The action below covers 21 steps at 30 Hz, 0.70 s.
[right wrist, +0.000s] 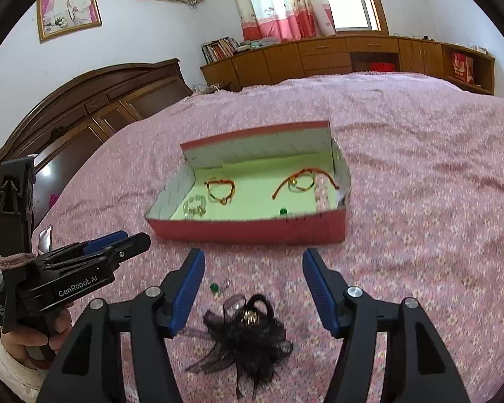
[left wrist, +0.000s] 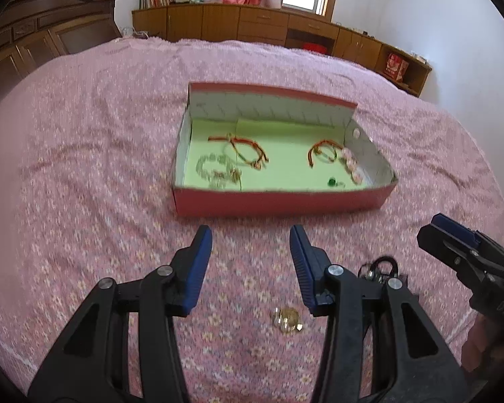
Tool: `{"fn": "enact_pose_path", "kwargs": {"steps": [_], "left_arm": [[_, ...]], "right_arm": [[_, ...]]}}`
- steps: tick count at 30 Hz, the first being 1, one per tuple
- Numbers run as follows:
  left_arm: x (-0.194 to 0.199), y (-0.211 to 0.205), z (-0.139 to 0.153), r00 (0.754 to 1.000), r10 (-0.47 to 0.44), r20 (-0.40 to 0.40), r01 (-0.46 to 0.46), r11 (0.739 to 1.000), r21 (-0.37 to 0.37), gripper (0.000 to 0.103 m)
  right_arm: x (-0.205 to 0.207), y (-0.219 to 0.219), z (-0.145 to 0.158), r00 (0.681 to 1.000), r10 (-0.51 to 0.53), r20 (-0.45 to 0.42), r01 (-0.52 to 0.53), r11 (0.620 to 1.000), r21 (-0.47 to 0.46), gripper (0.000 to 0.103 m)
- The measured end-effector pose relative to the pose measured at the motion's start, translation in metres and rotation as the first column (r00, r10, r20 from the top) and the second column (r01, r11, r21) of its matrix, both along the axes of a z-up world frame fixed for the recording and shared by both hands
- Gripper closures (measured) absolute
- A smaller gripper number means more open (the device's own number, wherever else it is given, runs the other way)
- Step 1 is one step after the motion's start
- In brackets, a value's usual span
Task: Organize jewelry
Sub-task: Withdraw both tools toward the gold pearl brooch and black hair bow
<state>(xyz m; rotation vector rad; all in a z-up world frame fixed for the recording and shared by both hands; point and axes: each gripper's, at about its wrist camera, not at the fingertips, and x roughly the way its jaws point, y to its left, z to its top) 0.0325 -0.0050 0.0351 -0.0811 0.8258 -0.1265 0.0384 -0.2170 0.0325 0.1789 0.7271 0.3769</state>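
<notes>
Home bedroom: bed (right wrist: 420, 168), wooden headboard (right wrist: 94, 100)

Bed (right wrist: 420, 154), pink floral cover. On it: open red box (right wrist: 252, 231) mid-bed; nearer the cameras a black hair flower (right wrist: 252, 339), green bead (right wrist: 213, 287) just beside it, gold piece (left wrist: 287, 319) lying apart.

Both grippers are black plastic frames with 2 blue ribbed pads on the jaws and round silver screws at the linkage pivots. In the right wrist view the left gripper (right wrist: 117, 245) carries white "GenRobot.AI" lettering on its side, a brownish cord wound around its rear, and a pistol handle. The hand (right wrist: 33, 339) on that handle wears a cream sleeve (right wrist: 6, 366). The right gripper (left wrist: 443, 231) shows pale embossed letters.
</notes>
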Motion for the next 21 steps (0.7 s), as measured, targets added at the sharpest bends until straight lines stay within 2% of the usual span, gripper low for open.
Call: {"fn": "enact_pose_path", "kwargs": {"steps": [9, 21], "left_arm": [[-0.014, -0.007, -0.023, 0.997, -0.036, -0.066, 0.036, 0.999, -0.003, 0.063], [-0.019, -0.017, -0.048, 0.987, -0.084, -0.135, 0.083, 0.996, -0.012, 0.063]], "right_arm": [[-0.014, 0.006, -0.021, 0.998, 0.02, -0.066, -0.021, 1.0, -0.003, 0.035], [-0.015, 0.011, -0.047, 0.989, 0.027, -0.149, -0.028, 1.0, -0.005, 0.034]]}}
